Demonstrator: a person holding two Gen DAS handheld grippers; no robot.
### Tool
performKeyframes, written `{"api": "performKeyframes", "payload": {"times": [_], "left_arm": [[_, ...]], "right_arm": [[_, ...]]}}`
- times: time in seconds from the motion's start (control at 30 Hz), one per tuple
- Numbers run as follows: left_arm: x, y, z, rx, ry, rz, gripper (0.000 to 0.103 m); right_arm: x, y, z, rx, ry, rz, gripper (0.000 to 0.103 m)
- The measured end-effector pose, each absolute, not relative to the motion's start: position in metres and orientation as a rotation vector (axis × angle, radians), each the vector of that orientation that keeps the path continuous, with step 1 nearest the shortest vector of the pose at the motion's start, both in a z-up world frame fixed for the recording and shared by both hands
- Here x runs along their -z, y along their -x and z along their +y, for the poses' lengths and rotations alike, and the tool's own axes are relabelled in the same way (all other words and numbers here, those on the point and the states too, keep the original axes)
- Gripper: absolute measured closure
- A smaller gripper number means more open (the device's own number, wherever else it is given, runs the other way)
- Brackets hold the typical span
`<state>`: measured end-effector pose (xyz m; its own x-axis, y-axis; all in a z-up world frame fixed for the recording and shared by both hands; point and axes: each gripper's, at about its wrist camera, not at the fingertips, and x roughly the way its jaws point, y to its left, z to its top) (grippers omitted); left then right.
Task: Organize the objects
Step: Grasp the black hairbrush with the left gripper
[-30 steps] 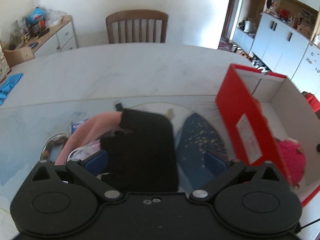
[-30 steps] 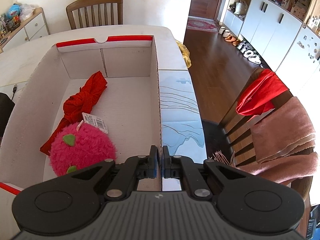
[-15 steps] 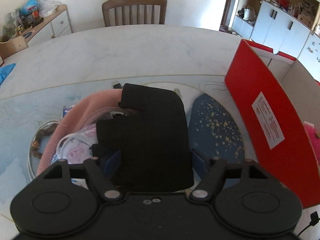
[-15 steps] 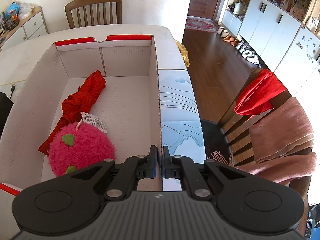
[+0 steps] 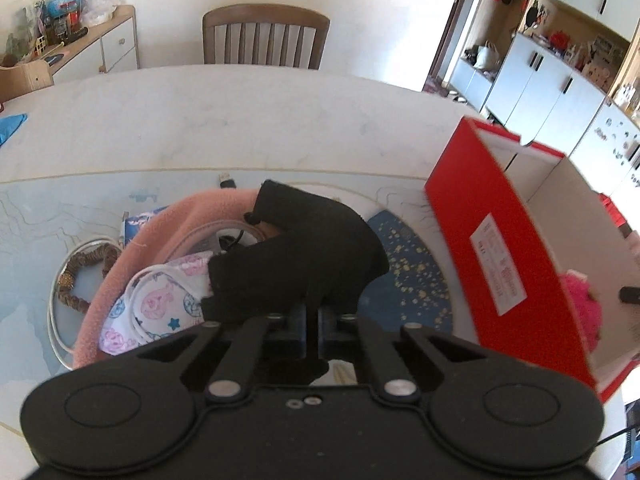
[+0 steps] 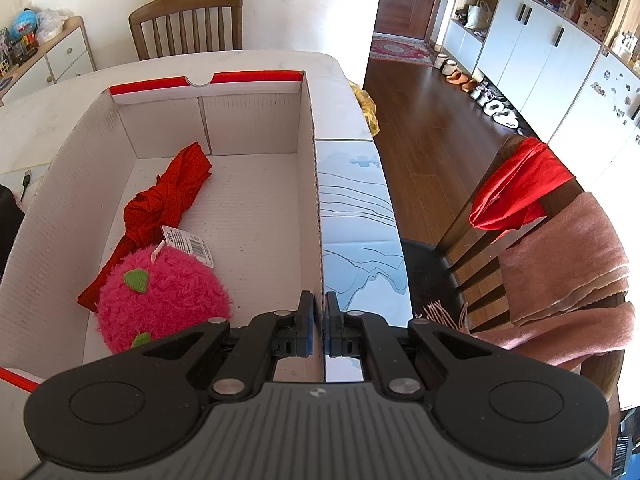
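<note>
While its jaws have just been closing, the left tool [image 5: 313,322] now pinches the near edge of a black fingerless glove [image 5: 304,256], and the cloth bunches up between the pads. The glove lies on top of a heap on the bench [image 5: 200,120]: a pink fleece cloth [image 5: 168,228] curls around a white face mask printed with pink and blue cartoons [image 5: 160,304], and a thin black cord peeps out just beyond the glove. Left of the heap a white cable [image 5: 56,312] loops around a brown patterned band [image 5: 76,276]. Right of the glove, partly under it, is a dark blue piece speckled with gold [image 5: 412,272]. Just beyond that stands the red outer wall of an open cardboard box [image 5: 500,248], rising between the heap and the box's inside.

The right tool [image 6: 319,330] is clamped on the box's right-hand wall [image 6: 314,200], one finger inside and one outside the thin white cardboard. Inside the box lie a fluffy pink strawberry plush [image 6: 160,300] with green specks and a paper tag, and behind it, touching it, a crumpled red cloth [image 6: 168,196]. The rest of the box floor is bare. To the right of the bench stands a wooden chair [image 6: 480,264] draped with a red garment and a dusty pink scarf [image 6: 568,272]; another wooden chair [image 6: 188,20] stands at the far side.
</note>
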<state>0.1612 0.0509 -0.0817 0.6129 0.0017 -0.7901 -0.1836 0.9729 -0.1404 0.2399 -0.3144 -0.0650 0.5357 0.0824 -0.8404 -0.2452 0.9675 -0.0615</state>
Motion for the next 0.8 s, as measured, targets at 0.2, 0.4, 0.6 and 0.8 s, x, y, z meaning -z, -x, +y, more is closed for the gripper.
{"api": "performKeyframes", "payload": {"times": [0.2, 0.4, 0.6, 0.8], "left_arm": [[0.053, -0.149, 0.041, -0.067, 0.22, 0.863, 0.1], [0.023, -0.146, 0.022, -0.017, 0.203, 0.813, 0.1], [-0.003, -0.157, -0.007, 0.065, 0.169, 0.782, 0.1], [-0.025, -0.178, -0.046, 0.145, 0.103, 0.747, 0.1]], "right_arm": [[0.065, -0.24, -0.315, -0.196, 0.173, 0.985, 0.099], [0.065, -0.24, -0.315, -0.196, 0.175, 0.984, 0.099], [0.066, -0.24, -0.313, -0.197, 0.184, 0.98, 0.099], [0.066, -0.24, -0.312, -0.199, 0.186, 0.979, 0.099]]}}
